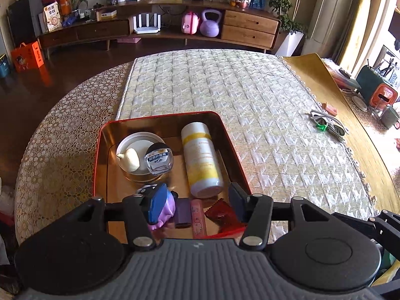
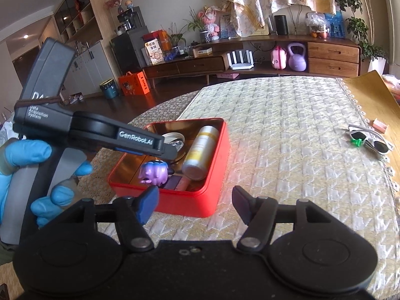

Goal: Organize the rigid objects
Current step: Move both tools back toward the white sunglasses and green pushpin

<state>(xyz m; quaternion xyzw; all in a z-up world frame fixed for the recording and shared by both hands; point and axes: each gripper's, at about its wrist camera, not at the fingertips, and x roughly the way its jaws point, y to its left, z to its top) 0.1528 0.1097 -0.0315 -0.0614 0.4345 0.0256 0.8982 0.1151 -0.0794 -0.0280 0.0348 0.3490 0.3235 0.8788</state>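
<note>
Living-room setting: a long wooden media console stands in the background, and a round tabletop under a lace cover carries a quilted cream mat.

Finding 1. A red tin stands near the front edge of the mat. It already holds a white-and-yellow bottle lying on its side, a purple toy, a small clear jar, a white dish and some small packets.

Finding 2. A pair of white sunglasses lies loose on the mat, well apart from the tin and off to the right in both views. Its long axis runs diagonally, from upper left to lower right in the right wrist view. A small pink item lies just beyond it (too small to identify).

Finding 3. The left hand-held gripper hangs over the near end of the tin, jaws spread, nothing between them. The right hand-held gripper is likewise spread and empty, in front of the tin's near wall.

Assessment. The sunglasses appear to be the remaining loose item. They lie right of both grippers; the right one is judged nearer and better placed. A reach right and forward, with jaws turned across the frame's narrow width, seems called for.
</note>
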